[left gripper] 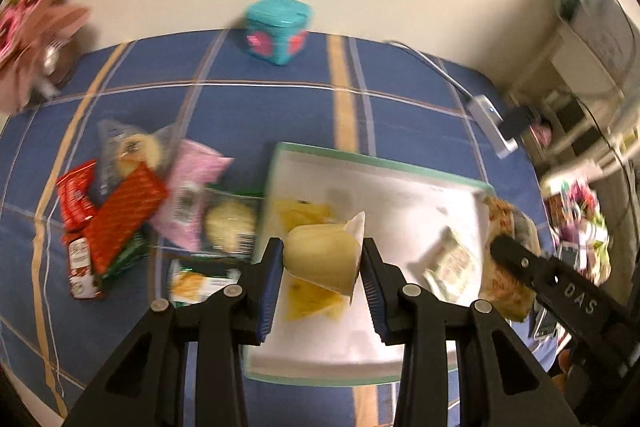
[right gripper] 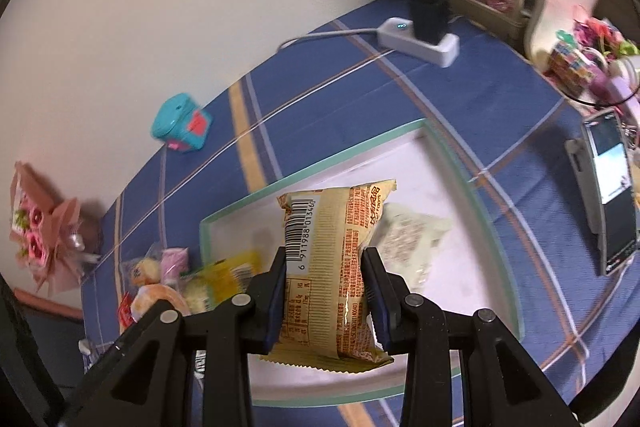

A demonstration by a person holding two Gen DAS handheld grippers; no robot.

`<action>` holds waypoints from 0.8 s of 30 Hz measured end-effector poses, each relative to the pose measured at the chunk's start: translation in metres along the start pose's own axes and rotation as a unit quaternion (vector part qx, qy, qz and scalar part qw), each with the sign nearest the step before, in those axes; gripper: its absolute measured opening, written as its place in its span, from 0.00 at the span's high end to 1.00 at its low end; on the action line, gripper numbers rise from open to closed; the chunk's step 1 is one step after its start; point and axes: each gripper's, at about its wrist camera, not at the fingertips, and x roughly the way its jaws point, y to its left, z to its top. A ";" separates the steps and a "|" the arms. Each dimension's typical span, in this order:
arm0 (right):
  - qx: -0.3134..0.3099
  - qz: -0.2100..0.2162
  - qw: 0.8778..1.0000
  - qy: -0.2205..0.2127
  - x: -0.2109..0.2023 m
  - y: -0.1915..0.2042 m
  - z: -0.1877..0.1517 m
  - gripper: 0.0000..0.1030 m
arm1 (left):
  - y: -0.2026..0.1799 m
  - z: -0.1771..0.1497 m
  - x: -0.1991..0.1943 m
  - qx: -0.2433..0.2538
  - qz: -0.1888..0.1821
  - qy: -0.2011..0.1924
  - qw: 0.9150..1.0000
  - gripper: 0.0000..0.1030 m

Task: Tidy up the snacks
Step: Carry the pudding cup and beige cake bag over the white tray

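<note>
Blue plaid tablecloth [left gripper: 240, 107], orange and white stripes, covering the table against a cream wall.

Far left corner: bouquet in pink paper wrapping [left gripper: 36, 27], blurred.

Far edge, by the wall: teal cube-shaped box with pink patches [left gripper: 278, 29].

Left half of the cloth: loose pile of snack packets [left gripper: 132, 203], overlapping one another. Among them a red foil packet [left gripper: 124, 215], a pink packet with a barcode [left gripper: 192, 187], a clear wrapper holding a round pale pastry [left gripper: 132, 151] and a green-edged packet showing a round biscuit [left gripper: 230, 223]. Print unreadable through blur.

Centre: white rectangular tray with a pale green rim [left gripper: 320, 151]. Inside it, a yellow packet [left gripper: 316, 299] toward the left edge and a pale green-white packet [left gripper: 452, 263] toward the right edge.

Left gripper [left gripper: 323, 263]: black, blue pads, clenched on a pale yellow plastic cup with a white foil lid [left gripper: 324, 259], lying sideways between the pads above the tray's left part.

Right gripper [right gripper: 325, 291]: clenched on a beige crinkle-edged snack packet with orange print and a barcode [right gripper: 332, 267], held upright over the tray's near edge.

Far right corner: white power strip with a black plug [right gripper: 424, 35].

Right edge: phone on a stand, screen lit [right gripper: 612, 187].
</note>
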 end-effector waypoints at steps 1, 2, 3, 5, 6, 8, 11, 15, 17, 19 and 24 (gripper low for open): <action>0.005 -0.002 1.000 -0.001 0.000 -0.006 0.002 0.63 | -0.007 -0.001 0.002 0.008 -0.002 0.002 1.000 0.61; 0.008 -0.003 1.000 -0.002 -0.001 -0.010 0.003 0.63 | -0.014 -0.002 0.004 0.015 -0.003 0.004 1.000 0.61; 0.011 -0.005 1.000 -0.003 -0.001 -0.014 0.004 0.63 | -0.018 -0.002 0.006 0.020 -0.003 0.006 1.000 0.61; 0.013 -0.010 1.000 -0.004 -0.001 -0.018 0.005 0.63 | -0.025 -0.002 0.010 0.028 -0.001 0.009 1.000 0.61; 0.013 -0.012 1.000 -0.004 0.000 -0.019 0.006 0.63 | -0.027 -0.002 0.012 0.032 0.001 0.010 0.999 0.61; 0.013 -0.013 1.000 -0.003 0.001 -0.020 0.006 0.63 | -0.032 -0.002 0.016 0.038 0.003 0.014 0.999 0.61; 0.010 -0.011 1.000 -0.001 0.005 -0.020 0.007 0.63 | -0.035 -0.002 0.022 0.045 0.006 0.015 0.999 0.61; 0.005 -0.009 1.000 0.000 0.014 -0.018 0.008 0.63 | -0.036 -0.001 0.033 0.049 0.019 0.020 0.998 0.61; 0.004 -0.010 1.000 0.002 0.019 -0.018 0.008 0.63 | -0.037 -0.001 0.038 0.051 0.024 0.022 0.998 0.61; 0.003 -0.010 1.000 0.006 0.024 -0.018 0.007 0.63 | -0.038 0.000 0.043 0.053 0.025 0.024 0.998 0.61; 0.002 -0.014 1.000 0.014 0.032 -0.019 0.007 0.63 | -0.039 -0.001 0.051 0.056 0.026 0.029 0.998 0.61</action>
